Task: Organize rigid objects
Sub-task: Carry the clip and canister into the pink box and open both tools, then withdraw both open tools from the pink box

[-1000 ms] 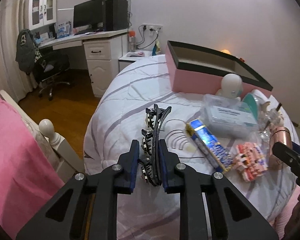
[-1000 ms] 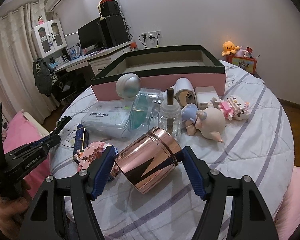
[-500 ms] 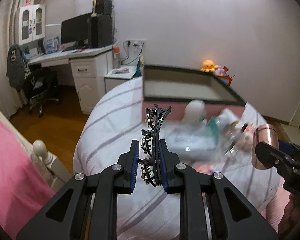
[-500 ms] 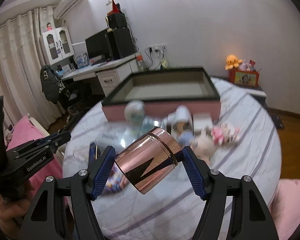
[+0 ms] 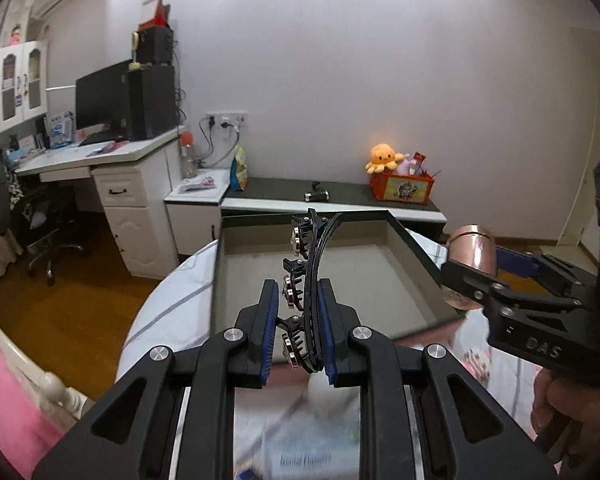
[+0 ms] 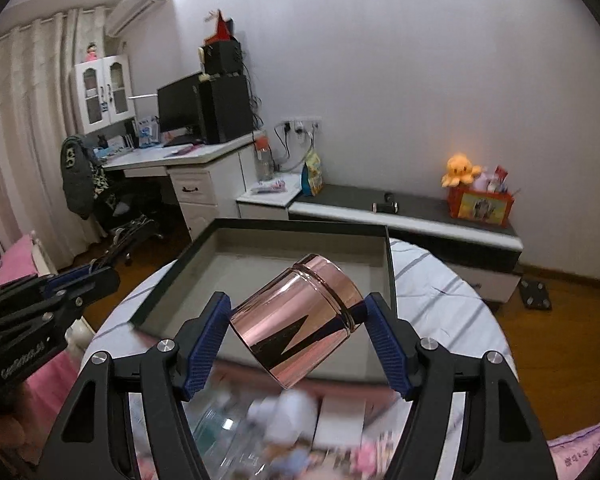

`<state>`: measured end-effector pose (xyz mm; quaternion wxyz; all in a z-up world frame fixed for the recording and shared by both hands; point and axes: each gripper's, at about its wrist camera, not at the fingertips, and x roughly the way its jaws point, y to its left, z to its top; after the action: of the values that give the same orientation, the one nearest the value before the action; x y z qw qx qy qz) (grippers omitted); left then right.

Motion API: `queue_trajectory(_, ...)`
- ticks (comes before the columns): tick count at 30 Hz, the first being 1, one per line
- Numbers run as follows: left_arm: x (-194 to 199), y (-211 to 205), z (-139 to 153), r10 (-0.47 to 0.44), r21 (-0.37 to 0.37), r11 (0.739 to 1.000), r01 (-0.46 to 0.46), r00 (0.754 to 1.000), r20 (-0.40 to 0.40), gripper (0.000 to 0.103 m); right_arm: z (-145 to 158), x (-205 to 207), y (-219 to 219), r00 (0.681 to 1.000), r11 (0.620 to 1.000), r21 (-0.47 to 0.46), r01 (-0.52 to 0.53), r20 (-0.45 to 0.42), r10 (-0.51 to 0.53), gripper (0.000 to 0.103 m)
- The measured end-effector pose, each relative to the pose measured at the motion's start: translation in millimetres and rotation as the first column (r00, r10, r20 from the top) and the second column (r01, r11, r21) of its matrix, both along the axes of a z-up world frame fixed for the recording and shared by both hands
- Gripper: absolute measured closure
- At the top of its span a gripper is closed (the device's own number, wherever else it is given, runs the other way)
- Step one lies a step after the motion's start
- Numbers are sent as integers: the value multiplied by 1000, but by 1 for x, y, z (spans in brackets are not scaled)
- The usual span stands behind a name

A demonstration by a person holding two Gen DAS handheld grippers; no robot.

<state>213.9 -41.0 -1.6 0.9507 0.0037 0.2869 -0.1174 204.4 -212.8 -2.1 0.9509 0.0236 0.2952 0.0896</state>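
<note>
Both hands have lifted off the bed and swung toward the box since the earlier pictures: the clutter that filled the middle of each view now lies blurred along the bottom edge, and the open box fills the middle instead. The left gripper (image 5: 298, 328) is clamped tight on a black hair clip (image 5: 306, 276), whose long axis runs straight out along the fingers, its toothed side to the left pad and its curved spine to the right. The right gripper (image 6: 296, 336) grips a rose-gold jar (image 6: 296, 320) across its body, jaws set wide; the jar lies tilted, lid end up and to the right. Just ahead of and below both grippers sits the box (image 5: 410, 240), dark-rimmed with a pale bare floor. From the left wrist view the clip's tip already overlaps the box interior, while the jar hangs at the box's right rim (image 5: 470, 266); I judge both to be about equally close, each needing only a short forward and downward move to set its thing inside, the clip lying lengthwise. Readable writing is scant: "DAS" on the right gripper's body, and a faint mark on the left one in the right wrist view that I cannot make out.
</note>
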Motion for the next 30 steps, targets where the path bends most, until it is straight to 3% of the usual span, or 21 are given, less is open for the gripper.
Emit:
queue_trajectory(8,79,-22,-37,-5,12,1000,7,987,-160,84,-34,83,-10,989,1000,-12,6,-150,-8,33)
queue_trajectory(15,109,-28,-70,0,34,999,9,960,-278,81,-66,105,-7,968,999,-38,-14,-253,4,32)
queue_trajectory(16,109,-27,-72,2,33,999,7,959,-282,75,-68,105,-7,966,999,-37,-20,-257,10,29)
queue_trajectory(17,108,-25,-71,6,33,999,3,960,-280,58,-68,105,-8,966,999,-37,-18,-257,8,19)
queue_trajectory(18,106,-24,-70,13,36,999,-3,962,-272,46,-67,105,-9,967,999,-37,-14,-256,4,17)
queue_trajectory(19,102,-21,-65,21,37,999,-13,968,-249,24,-65,104,-10,967,999,-32,-10,-255,1,17)
queue_trajectory(20,97,-19,-60,27,35,999,-19,974,-225,10,-63,103,-13,966,1000,-17,-6,-257,2,16)
queue_trajectory(23,84,-11,-45,40,35,999,-34,985,-168,0,-57,100,-20,965,999,39,9,-264,2,14)
queue_trajectory(25,73,-5,-35,48,31,999,-44,989,-138,0,-52,95,-23,965,998,65,22,-263,-4,13)
queue_trajectory(26,66,-1,-29,51,24,999,-49,991,-120,0,-49,91,-23,968,998,66,22,-251,-5,0)
queue_trajectory(30,35,13,-11,54,-24,998,-55,997,-63,0,-34,66,-19,982,995,93,18,-189,0,0)
